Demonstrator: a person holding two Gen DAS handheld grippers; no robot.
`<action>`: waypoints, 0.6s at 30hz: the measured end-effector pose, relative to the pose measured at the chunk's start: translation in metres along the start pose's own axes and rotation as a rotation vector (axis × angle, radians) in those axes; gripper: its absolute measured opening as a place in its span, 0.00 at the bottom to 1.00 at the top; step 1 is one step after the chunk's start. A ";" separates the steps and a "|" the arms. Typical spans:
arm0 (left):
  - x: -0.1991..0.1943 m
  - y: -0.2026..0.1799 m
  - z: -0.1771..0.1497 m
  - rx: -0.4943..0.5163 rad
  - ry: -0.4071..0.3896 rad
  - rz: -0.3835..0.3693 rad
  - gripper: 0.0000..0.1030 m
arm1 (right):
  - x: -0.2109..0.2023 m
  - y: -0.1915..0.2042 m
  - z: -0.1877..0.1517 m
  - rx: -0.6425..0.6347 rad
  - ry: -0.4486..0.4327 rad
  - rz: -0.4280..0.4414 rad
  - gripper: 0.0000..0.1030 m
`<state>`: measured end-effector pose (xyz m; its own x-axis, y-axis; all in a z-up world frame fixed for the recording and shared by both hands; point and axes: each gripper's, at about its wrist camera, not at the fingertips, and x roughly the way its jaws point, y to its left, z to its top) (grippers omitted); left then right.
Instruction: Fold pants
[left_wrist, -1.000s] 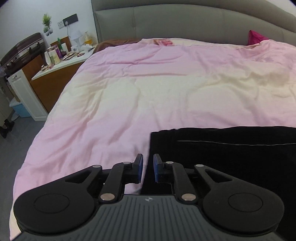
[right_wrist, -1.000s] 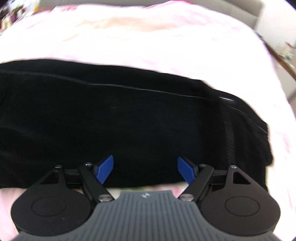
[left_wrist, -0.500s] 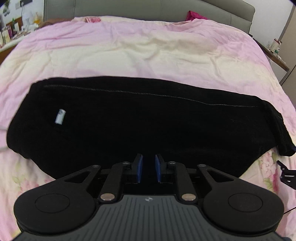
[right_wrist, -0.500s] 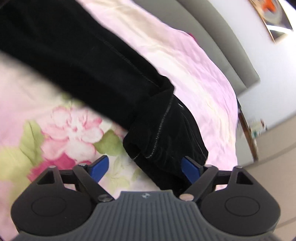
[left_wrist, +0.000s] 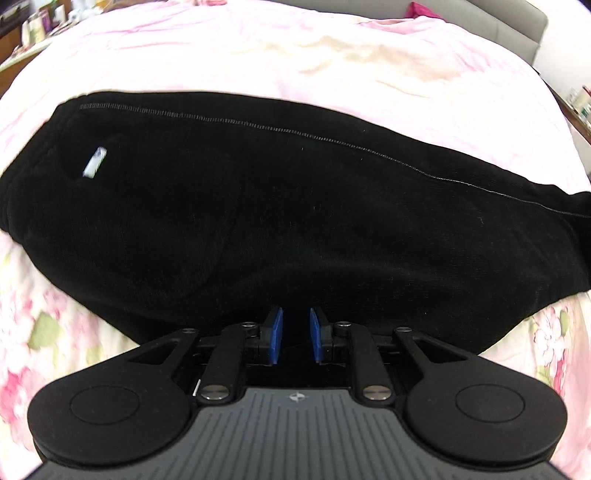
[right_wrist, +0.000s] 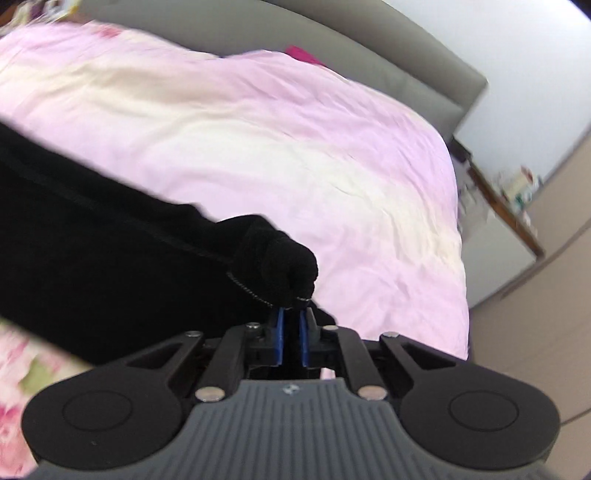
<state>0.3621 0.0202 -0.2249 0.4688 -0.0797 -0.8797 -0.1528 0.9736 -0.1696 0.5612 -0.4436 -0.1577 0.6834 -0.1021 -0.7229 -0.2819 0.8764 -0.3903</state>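
Right claw (right_wrist: 290, 325) has its blue pads (right_wrist: 279, 332) drawn nearly together and pinches a bunched end of the black pants (right_wrist: 110, 280), the cloth gathered into a knob just above the fingertips. From that knob the fabric runs off to the left of the right wrist view as a broad dark band lying on the bed, a line of stitching showing along its upper edge. Beyond it spreads the pink duvet (right_wrist: 295, 155), wrinkled and paler in the middle, and behind that the grey headboard (right_wrist: 332, 44). A flowered print on the bedding shows at the lower left of this view.

Left claw (left_wrist: 294, 334) is narrowed to a slim gap between its blue pads (left_wrist: 275, 332); black cloth lies between and behind them, though I cannot tell whether they actually grip it. The pants (left_wrist: 277, 221) stretch across the whole left wrist view, lying flat over the duvet (left_wrist: 295, 55), with a pale stitched seam near the far edge and a small white label (left_wrist: 94, 162) toward the left end. Flowered bedding (left_wrist: 44, 325) appears below the garment on both sides
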 end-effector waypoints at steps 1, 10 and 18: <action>0.001 0.000 -0.002 -0.008 0.002 0.003 0.20 | 0.012 -0.012 0.002 0.050 0.024 -0.003 0.00; -0.005 0.008 -0.002 -0.064 -0.010 0.034 0.25 | 0.099 -0.084 -0.032 0.415 0.144 0.066 0.00; -0.024 -0.008 -0.030 0.042 -0.064 0.020 0.42 | 0.051 -0.054 -0.073 0.521 0.128 0.205 0.35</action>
<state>0.3262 0.0074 -0.2161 0.5211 -0.0480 -0.8521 -0.1264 0.9831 -0.1326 0.5619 -0.5304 -0.2152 0.5537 0.0665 -0.8301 -0.0092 0.9972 0.0738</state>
